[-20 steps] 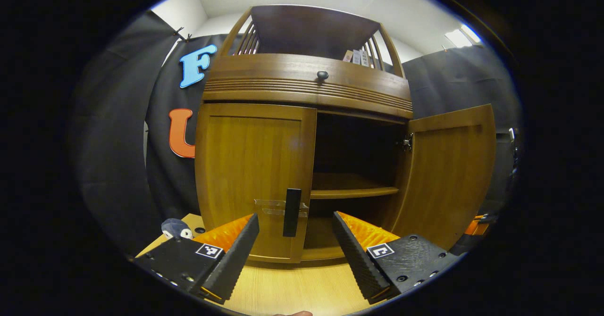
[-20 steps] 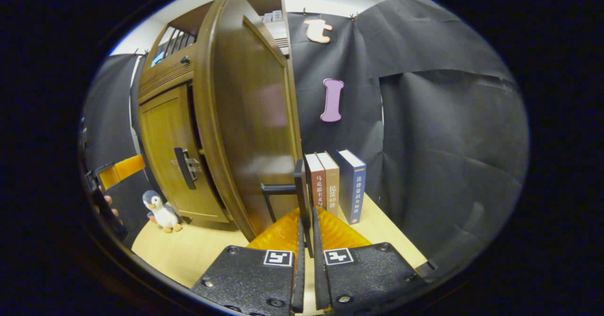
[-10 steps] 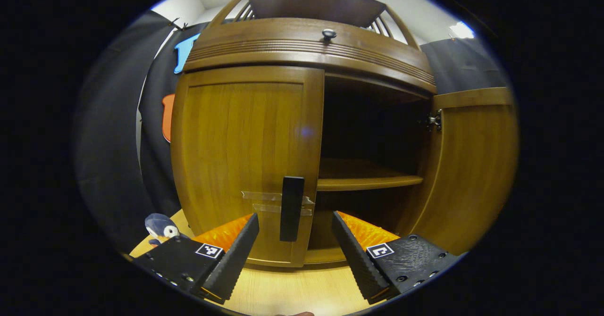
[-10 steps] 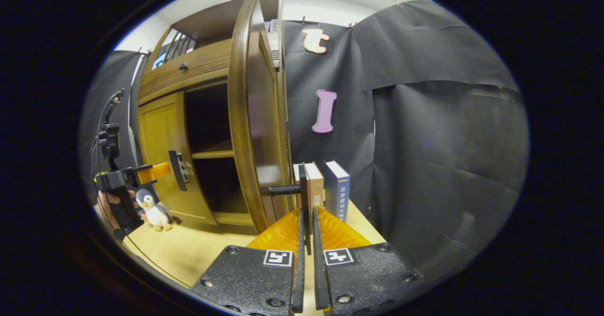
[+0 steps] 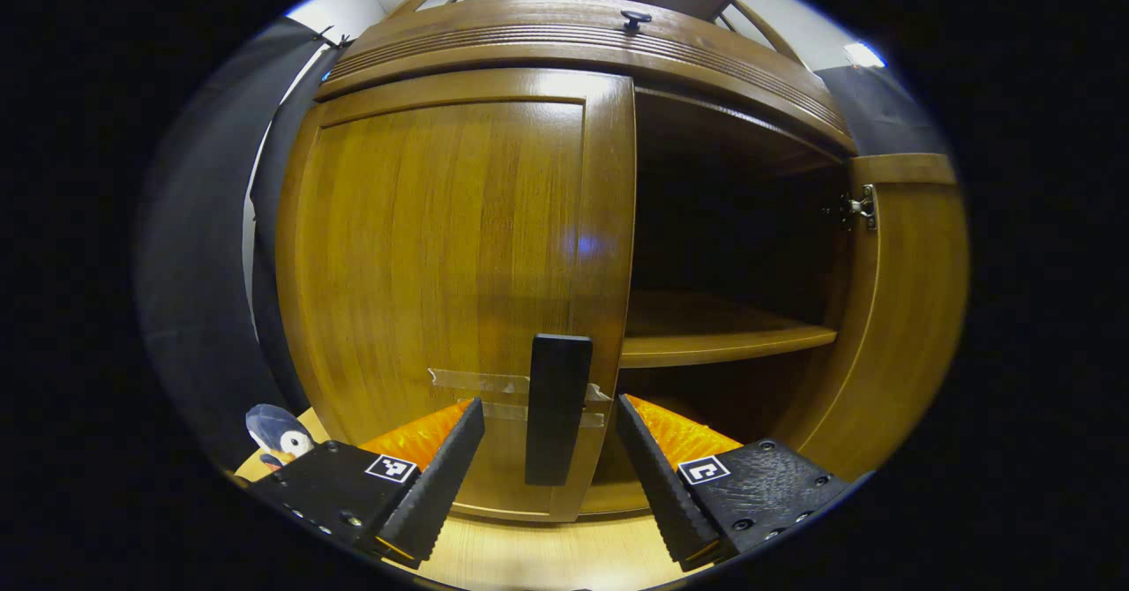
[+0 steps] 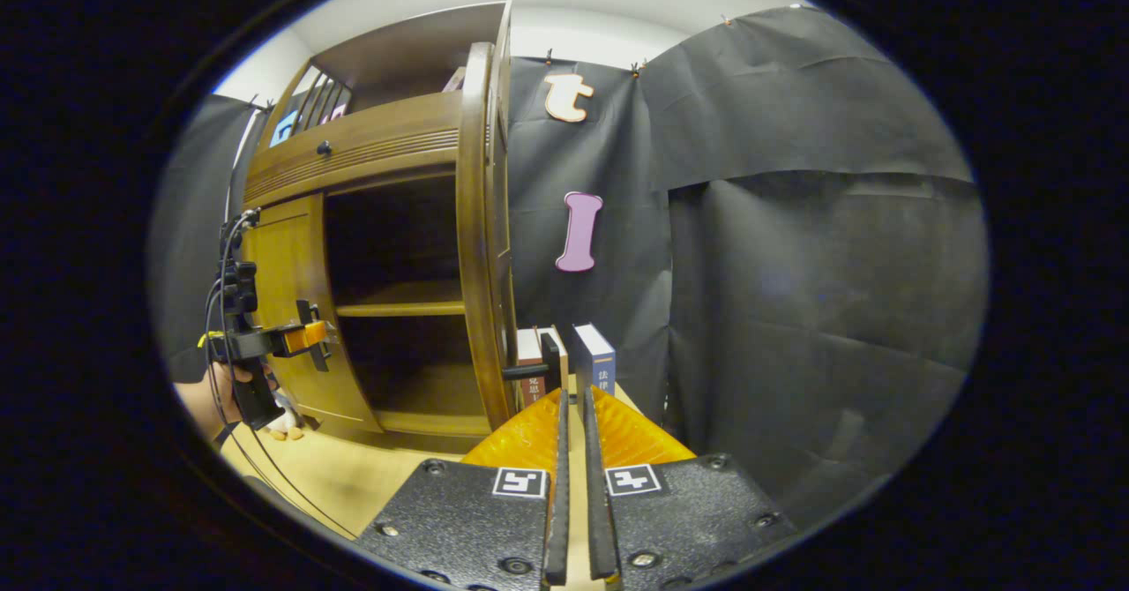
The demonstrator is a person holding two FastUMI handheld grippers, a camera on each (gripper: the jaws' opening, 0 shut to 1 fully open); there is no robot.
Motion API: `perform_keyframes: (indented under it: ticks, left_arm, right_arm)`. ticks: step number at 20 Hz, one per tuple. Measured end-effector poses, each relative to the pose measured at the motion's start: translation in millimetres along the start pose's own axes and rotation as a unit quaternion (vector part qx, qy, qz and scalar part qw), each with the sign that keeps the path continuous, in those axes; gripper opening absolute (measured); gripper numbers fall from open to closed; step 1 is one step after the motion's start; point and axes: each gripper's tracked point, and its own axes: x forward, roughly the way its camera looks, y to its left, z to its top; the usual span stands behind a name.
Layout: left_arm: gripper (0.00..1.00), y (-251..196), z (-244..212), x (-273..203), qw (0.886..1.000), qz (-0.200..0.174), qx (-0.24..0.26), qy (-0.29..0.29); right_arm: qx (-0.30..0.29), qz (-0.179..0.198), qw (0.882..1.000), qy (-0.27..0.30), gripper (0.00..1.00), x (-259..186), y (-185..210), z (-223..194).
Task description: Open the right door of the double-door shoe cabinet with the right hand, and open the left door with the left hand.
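Note:
The wooden shoe cabinet (image 5: 564, 35) fills the left gripper view. Its left door (image 5: 441, 247) is closed, and the black handle (image 5: 557, 406) stands between the fingers of my open left gripper (image 5: 549, 413), neither finger touching it. The right door (image 5: 900, 309) stands swung out, showing a dark inside with a shelf (image 5: 723, 340). In the right gripper view that right door (image 6: 481, 238) is seen edge-on. My right gripper (image 6: 571, 397) is shut on the right door's black handle (image 6: 553, 366). The left gripper (image 6: 291, 340) and the hand (image 6: 207, 397) holding it show at the left door (image 6: 287, 309).
A toy penguin (image 5: 278, 432) stands on the light wooden tabletop (image 5: 547, 556) left of the cabinet. Several books (image 6: 586, 362) stand upright just behind the open right door, against the black cloth wall. A knob (image 5: 633, 18) sits on the drawer above the doors.
The left gripper has moved in toward the left door until the handle sits between its fingers. The right gripper has swung the right door wider, now edge-on.

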Motion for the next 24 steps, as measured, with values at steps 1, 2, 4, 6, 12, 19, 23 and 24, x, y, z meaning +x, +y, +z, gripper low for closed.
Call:
perform_keyframes:
  ticks: [1,2,4,6,12,19,23,24]
  left_arm:
    - [0.92,2.8,-1.1,5.3,1.0,0.006,0.006,0.002]
    - [0.78,7.2,-6.4,9.6,1.0,0.015,0.008,0.009]
    - [0.86,9.0,-12.0,12.1,1.0,0.015,0.003,0.015]
    - [0.73,8.6,-9.2,15.2,1.0,0.012,0.001,0.011]
    - [0.49,0.1,-12.3,21.5,1.0,-0.01,-0.002,0.014]
    - [0.32,1.3,-13.4,13.5,1.0,-0.022,-0.008,0.018]
    - [0.32,6.1,-17.4,-7.9,1.0,-0.02,-0.008,0.02]
    - [0.32,8.3,-18.1,-14.2,1.0,-0.017,-0.002,0.021]
  right_arm:
    - [0.0,-0.001,1.0,0.0,0.12,-0.7,-0.5,0.0]
    - [0.0,-0.001,1.0,0.002,0.11,-2.7,-0.5,-1.0]
    - [0.002,-0.006,1.0,0.005,0.12,-7.3,-5.6,-1.5]
    - [0.003,-0.012,1.0,0.005,0.13,-9.8,-8.4,-1.6]
    - [0.001,-0.016,1.0,0.011,0.2,-20.2,-6.3,-1.3]
    - [-0.004,-0.012,1.0,0.02,0.24,-31.3,-0.5,-4.3]
    - [-0.003,-0.011,1.0,0.019,0.24,-39.0,5.2,-4.5]
    - [0.0,-0.011,1.0,0.021,0.25,-40.2,7.1,-5.9]
